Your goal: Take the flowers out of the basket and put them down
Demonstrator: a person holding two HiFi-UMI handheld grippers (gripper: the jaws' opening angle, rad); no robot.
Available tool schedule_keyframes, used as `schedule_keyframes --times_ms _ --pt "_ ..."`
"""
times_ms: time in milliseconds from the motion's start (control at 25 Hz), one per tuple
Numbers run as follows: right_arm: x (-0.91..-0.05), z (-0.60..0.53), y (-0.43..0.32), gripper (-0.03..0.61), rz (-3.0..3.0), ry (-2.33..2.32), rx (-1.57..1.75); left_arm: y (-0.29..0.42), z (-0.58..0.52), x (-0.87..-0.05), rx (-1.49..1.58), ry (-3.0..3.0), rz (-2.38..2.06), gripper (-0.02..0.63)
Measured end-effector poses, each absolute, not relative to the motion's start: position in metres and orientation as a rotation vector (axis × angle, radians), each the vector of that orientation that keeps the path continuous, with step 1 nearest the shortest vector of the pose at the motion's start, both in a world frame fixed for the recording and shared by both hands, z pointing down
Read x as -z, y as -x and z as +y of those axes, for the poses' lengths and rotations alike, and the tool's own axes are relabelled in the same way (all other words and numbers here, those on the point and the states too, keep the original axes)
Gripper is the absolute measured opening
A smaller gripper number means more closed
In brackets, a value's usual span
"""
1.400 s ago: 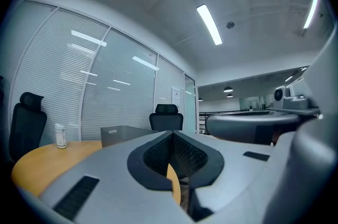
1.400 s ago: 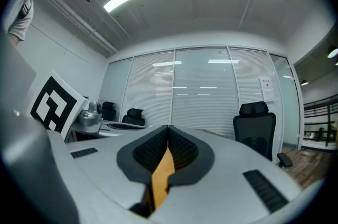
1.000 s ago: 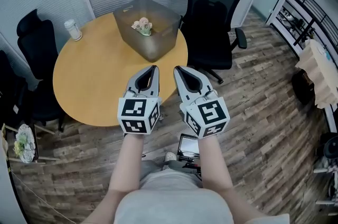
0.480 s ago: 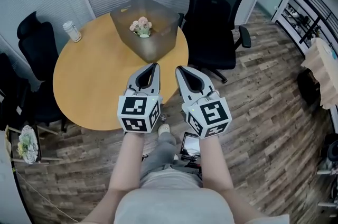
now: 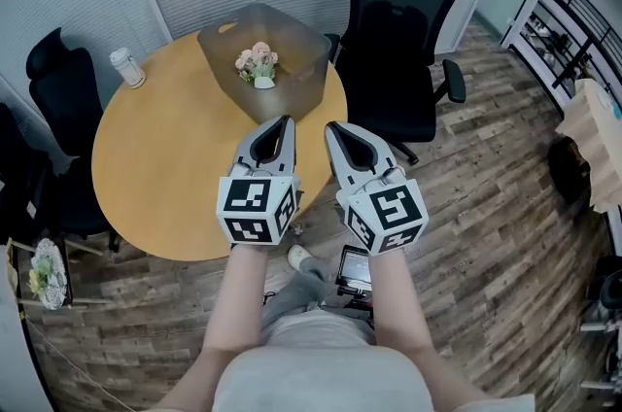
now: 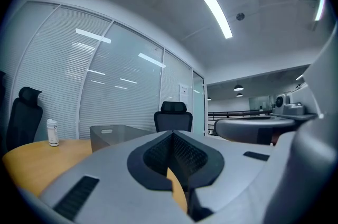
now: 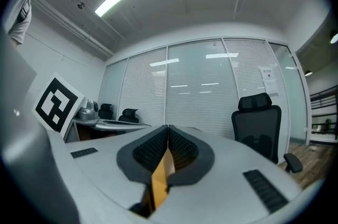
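Small pink-cream flowers (image 5: 257,63) with green leaves, bunched inside translucent grey basket (image 5: 301,75) at far side of round wooden counter (image 5: 165,157). left tongs (image 5: 280,122) and right tongs (image 5: 333,127) both clenched, empty, side by side, short of basket. Head view shows blooms; left gripper view only basket wall; right gripper view only black chair (image 7: 257,125).

Both forearms (image 5: 238,303) are sticking straight out in front, running pretty much parallel. The left gripper (image 5: 284,121) is pointing level and forward, with its jaws pressed together on nothing. The right gripper (image 5: 329,126) is sitting just beside it doing the same, jaws closed and empty too. Each one's marker cube (image 5: 255,211) is facing up at the wrist end.
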State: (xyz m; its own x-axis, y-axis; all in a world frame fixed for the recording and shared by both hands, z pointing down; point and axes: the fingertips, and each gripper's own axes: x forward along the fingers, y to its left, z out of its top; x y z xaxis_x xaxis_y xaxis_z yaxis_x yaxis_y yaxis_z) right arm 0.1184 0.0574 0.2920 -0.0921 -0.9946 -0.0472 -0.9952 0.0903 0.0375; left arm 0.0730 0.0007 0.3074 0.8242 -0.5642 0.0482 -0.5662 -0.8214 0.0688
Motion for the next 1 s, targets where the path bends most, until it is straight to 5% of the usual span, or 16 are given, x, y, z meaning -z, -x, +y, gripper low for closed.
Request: schedule_keyframes --times_ms 1000 --pt "-0.301 -0.098 -0.187 0.025 2.482 2.007 -0.061 -0.136 -0.152 -0.288 0.020 -2.868 -1.039 0.005"
